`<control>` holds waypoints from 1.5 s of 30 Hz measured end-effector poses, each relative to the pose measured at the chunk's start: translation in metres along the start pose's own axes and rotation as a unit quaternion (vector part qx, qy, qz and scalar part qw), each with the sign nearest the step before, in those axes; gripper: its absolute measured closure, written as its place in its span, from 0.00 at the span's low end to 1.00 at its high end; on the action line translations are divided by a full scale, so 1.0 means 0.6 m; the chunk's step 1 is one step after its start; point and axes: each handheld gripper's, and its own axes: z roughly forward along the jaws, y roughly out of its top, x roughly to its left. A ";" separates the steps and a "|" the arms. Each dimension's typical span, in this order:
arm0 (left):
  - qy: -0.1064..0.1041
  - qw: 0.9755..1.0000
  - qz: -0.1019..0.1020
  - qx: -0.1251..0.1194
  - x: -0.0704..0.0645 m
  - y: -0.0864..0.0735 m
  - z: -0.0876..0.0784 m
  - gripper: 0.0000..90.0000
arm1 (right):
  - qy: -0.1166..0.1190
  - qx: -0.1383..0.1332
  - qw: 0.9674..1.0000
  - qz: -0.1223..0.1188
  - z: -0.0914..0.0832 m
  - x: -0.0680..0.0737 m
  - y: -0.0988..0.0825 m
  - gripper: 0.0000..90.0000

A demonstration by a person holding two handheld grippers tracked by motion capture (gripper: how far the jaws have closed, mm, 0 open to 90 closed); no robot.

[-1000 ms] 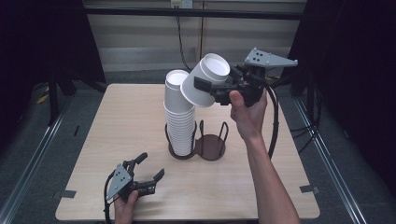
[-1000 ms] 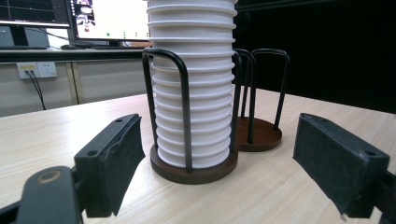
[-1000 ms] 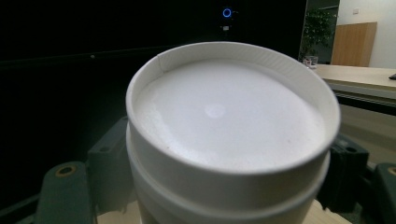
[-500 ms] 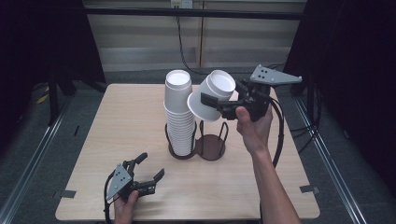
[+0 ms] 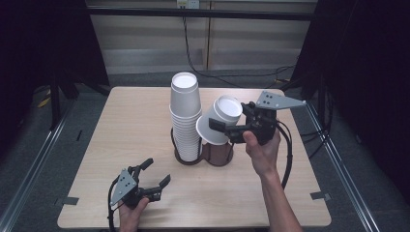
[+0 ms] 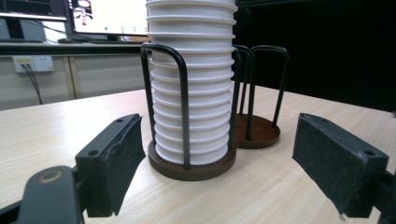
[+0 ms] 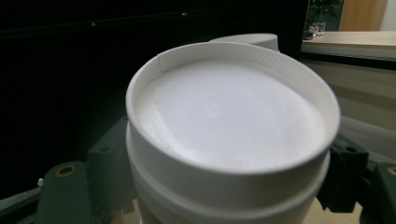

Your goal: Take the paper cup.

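Note:
A tall stack of upside-down white paper cups (image 5: pixel 185 116) stands in the left ring of a dark wire holder (image 5: pixel 187 158). The holder's right ring (image 5: pixel 221 154) has no stack in it. My right gripper (image 5: pixel 225 129) is shut on one white cup (image 5: pixel 220 121), bottom up and tilted, its mouth just above that right ring. In the right gripper view the cup's recessed bottom (image 7: pixel 229 121) sits between the jaws. My left gripper (image 5: pixel 157 170) is open near the table's front left, aimed at the stack (image 6: pixel 194 93) and the bare base (image 6: pixel 257 133).
The holder stands mid-table on a light wooden table (image 5: pixel 121 125). A cable (image 5: pixel 289 150) loops from the right gripper past the person's forearm. Dark floor and metal rails surround the table.
My right gripper has carried the cup down and slightly right, from beside the stack's top to just over the holder's right ring. The left gripper has stayed put.

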 end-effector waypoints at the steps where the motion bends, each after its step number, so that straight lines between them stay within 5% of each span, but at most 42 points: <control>1: -0.006 1.000 -0.007 0.005 0.000 0.000 0.001 0.18 | 0.001 0.002 1.000 0.001 0.001 0.001 -0.005 0.24; 8: -0.012 1.000 0.001 0.015 -0.003 0.005 0.003 0.20 | 0.018 0.013 1.000 0.004 0.019 0.010 -0.039 0.24; 17: -0.035 0.999 -0.017 0.009 0.000 0.024 -0.002 0.20 | 0.032 0.034 0.999 0.006 0.036 0.015 -0.079 0.24; 26: -0.066 0.998 0.016 0.018 -0.010 0.042 0.000 0.19 | 0.051 0.040 0.998 0.020 0.050 0.020 -0.119 0.24; 28: -0.072 0.997 0.009 0.018 -0.013 0.044 0.003 0.19 | 0.057 0.044 0.997 0.023 0.053 0.023 -0.126 0.24; 31: -0.088 0.996 -0.001 0.020 -0.014 0.047 0.010 0.18 | 0.066 0.046 0.996 0.032 0.058 0.025 -0.141 0.24; 36: -0.112 0.993 0.015 0.037 -0.024 0.051 0.021 0.18 | 0.075 0.049 0.995 0.037 0.062 0.029 -0.160 0.24; 45: -0.146 0.988 0.011 0.044 -0.037 0.062 0.033 0.18 | 0.088 0.055 0.993 0.050 0.068 0.027 -0.192 0.24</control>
